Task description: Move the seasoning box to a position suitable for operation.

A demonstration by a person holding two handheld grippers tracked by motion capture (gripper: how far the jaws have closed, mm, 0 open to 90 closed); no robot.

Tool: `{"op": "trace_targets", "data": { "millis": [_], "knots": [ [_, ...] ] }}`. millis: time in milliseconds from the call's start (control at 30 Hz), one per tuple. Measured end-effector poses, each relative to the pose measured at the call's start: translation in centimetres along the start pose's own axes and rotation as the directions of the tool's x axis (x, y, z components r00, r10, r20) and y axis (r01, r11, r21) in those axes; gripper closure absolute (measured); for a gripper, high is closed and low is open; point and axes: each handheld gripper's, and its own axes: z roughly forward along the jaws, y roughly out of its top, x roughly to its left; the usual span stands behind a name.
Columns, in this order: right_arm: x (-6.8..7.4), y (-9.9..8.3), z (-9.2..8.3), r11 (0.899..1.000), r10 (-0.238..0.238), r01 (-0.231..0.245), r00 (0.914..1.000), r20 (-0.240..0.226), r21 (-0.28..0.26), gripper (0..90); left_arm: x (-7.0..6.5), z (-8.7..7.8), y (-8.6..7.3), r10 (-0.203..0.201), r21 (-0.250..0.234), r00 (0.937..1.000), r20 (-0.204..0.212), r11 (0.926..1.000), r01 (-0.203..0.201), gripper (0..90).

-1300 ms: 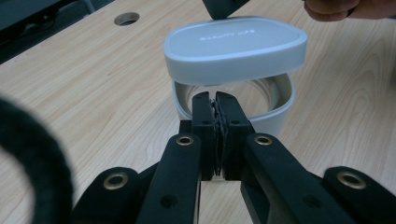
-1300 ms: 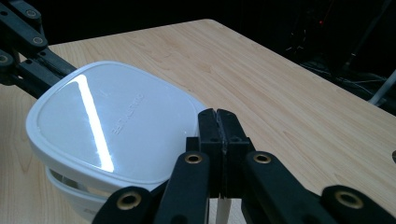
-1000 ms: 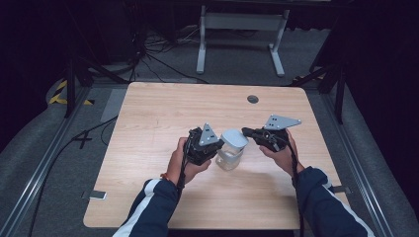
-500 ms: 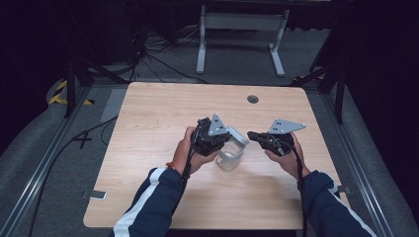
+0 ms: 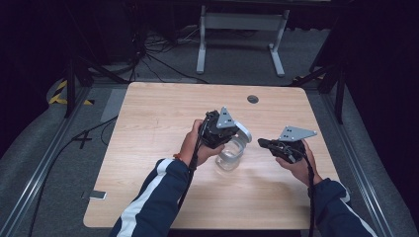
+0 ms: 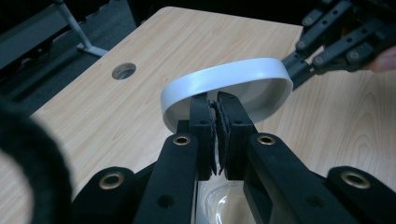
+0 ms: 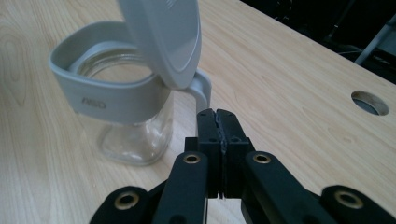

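A clear glass jar (image 7: 135, 133) with a grey plastic collar (image 7: 109, 98) round its mouth stands upright on the wooden table (image 5: 148, 128), a little toward the person from the table's middle, and everything else is best placed against it. Its grey lid (image 7: 161, 39) is swung up on a hinge arm at the side of the collar, so the mouth lies open; the jar looks empty. The lid is up because the left gripper (image 6: 215, 100) has its jaws pinched narrow on the lid's rim, holding it tilted over the jar. In the high view that left gripper (image 5: 220, 131) sits directly above the jar, the hand (image 5: 195, 145) reaching in from the jar's left. Gripping the thin edge rather than the flat face gives the tongs something they can close on, and probably lets the lid pivot without dragging the jar. The right gripper (image 7: 217, 123) waits just beside the jar on its right, near the hinge arm but apart from it, its jaws pressed together on nothing. In the high view this right gripper (image 5: 267, 144) points toward the jar, seemingly placed to steady it if it shifts. Beyond the jar, toward the far edge, is a round cable hole (image 5: 253, 99).
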Motion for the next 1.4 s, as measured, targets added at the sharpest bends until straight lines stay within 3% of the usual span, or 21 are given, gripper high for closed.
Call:
{"op": "trace_targets", "data": {
  "millis": [233,533,933,1000,1400],
  "knots": [
    [0.1,-1.3,-1.4,0.999,0.013,-0.014,0.9994,0.031,0.032,89.6,0.5,1.2,1.6,0.025,-0.005,0.9994,0.025,0.9997,-0.025,84.4],
    [0.0,-2.5,-3.0,0.998,0.035,-0.038,0.9976,0.059,0.051,89.5,0.3,2.1,1.7,0.038,-0.008,0.9981,0.049,0.9993,-0.038,83.6],
    [0.2,-2.4,-2.9,0.998,0.023,-0.025,0.9988,0.042,0.053,89.3,-0.1,1.1,1.0,0.045,-0.018,0.9969,0.064,0.9989,-0.044,83.0],
    [0.2,-2.4,-2.9,0.998,0.020,-0.022,0.9991,0.038,0.052,89.2,-0.2,0.7,0.8,0.060,-0.006,0.9966,0.057,0.9982,-0.059,83.1],
    [0.1,-2.3,-3.4,0.999,0.018,-0.018,0.9998,0.009,0.049,86.2,0.2,-2.0,-1.7,0.067,0.020,0.9971,0.037,0.9975,-0.068,79.5]
  ]
}}
